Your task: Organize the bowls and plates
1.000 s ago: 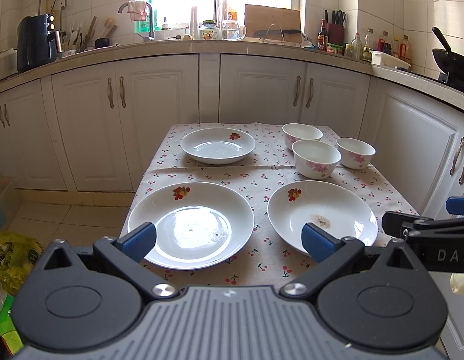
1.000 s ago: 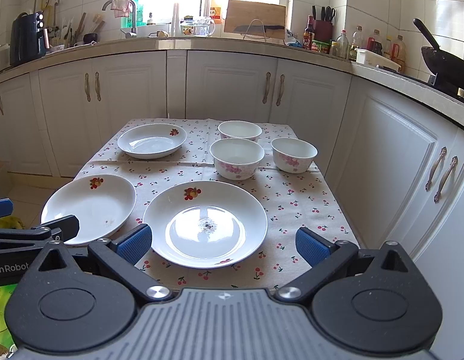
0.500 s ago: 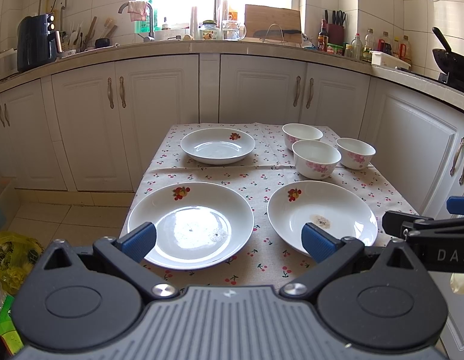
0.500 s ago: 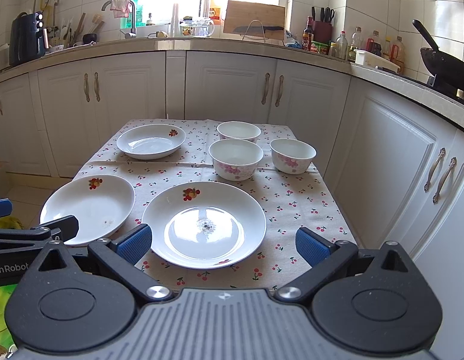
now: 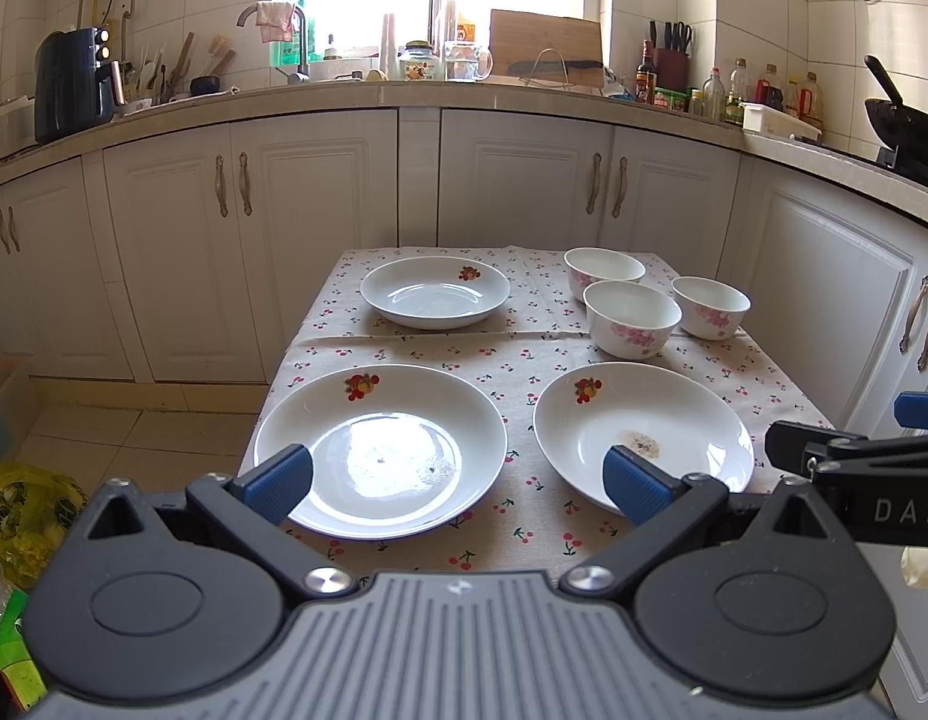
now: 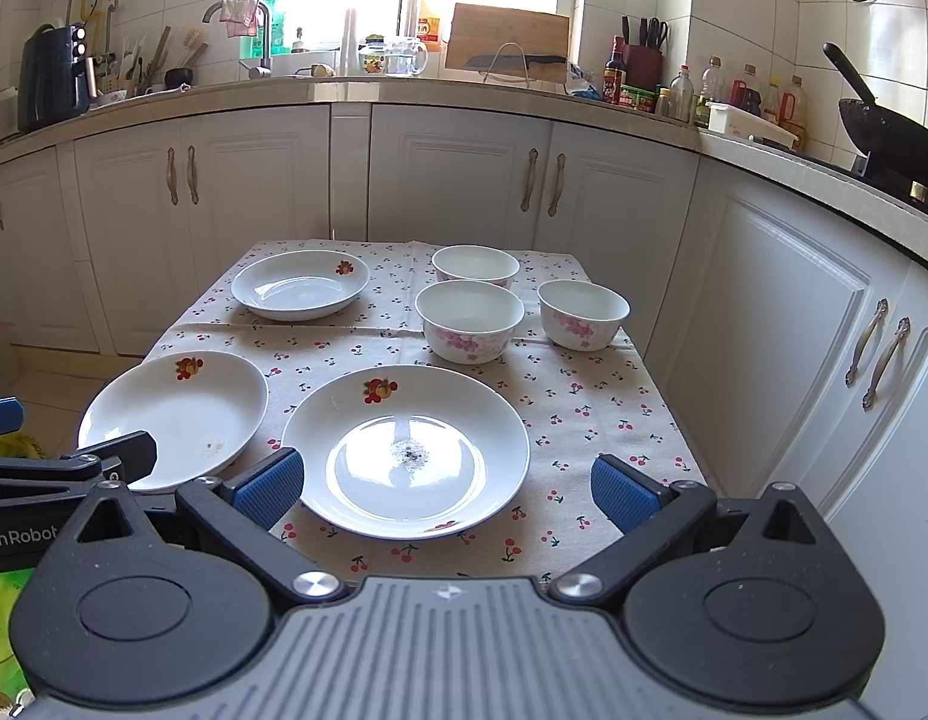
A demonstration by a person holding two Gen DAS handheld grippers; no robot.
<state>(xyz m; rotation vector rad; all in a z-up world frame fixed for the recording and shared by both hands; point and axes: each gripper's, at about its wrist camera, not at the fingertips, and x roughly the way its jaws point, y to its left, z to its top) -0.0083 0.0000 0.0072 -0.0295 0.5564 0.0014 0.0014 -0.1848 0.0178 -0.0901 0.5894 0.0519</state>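
Your left gripper (image 5: 458, 474) and right gripper (image 6: 443, 486) gape wide, empty — three plates (image 5: 380, 450) at 12 and 10 o'clock, three empty bowls (image 6: 470, 321) at 1 o'clock.

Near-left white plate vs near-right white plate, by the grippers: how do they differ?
The near-left white ceramic plate overhangs the left edge of the cherry-print tablecloth; the near-right white ceramic plate lies fully on it. In the left wrist view the left one shows tiny dark specks at its centre, the right one a brownish smudge. Both are round, empty of food, upright, with a red fruit motif near the far rim, lying apart.
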